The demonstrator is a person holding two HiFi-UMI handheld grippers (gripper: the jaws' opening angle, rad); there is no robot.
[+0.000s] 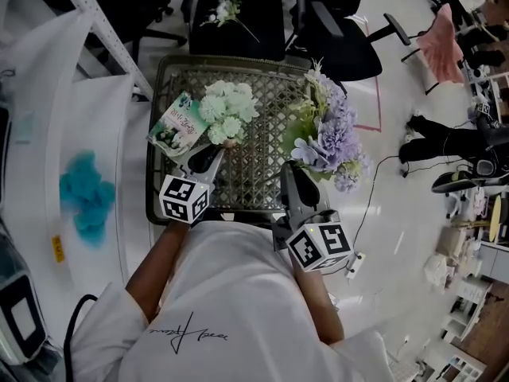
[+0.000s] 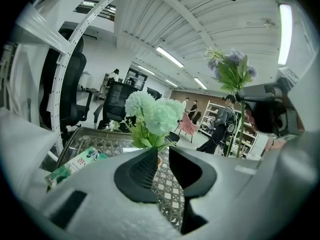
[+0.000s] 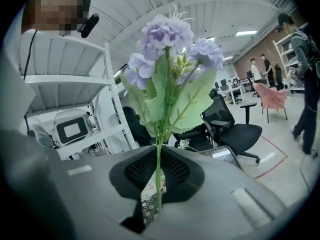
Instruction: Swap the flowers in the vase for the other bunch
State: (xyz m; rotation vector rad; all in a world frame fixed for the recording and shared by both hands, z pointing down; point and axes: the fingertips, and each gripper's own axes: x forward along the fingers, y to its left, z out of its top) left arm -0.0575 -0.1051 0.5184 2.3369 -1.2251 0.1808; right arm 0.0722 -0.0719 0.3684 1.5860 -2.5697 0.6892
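A pale green bunch of flowers (image 1: 229, 108) (image 2: 155, 114) stands upright on the wicker table (image 1: 262, 153), in a small tan vase (image 1: 229, 143) that is mostly hidden under the blooms. My left gripper (image 1: 208, 156) (image 2: 162, 156) sits just in front of the vase. Its jaws are a little apart with nothing between them. My right gripper (image 1: 296, 177) (image 3: 158, 171) is shut on the thin green stem of a purple bunch (image 1: 328, 138) (image 3: 172, 39) (image 2: 232, 69). It holds that bunch upright to the right of the green one.
A green and white packet (image 1: 179, 124) lies on the table's left side. Beyond the table are black office chairs (image 1: 334, 38), one with a small white sprig (image 1: 223, 12) on it. A white shelf rack (image 1: 103, 30) stands at the left. People stand far off (image 2: 220, 126).
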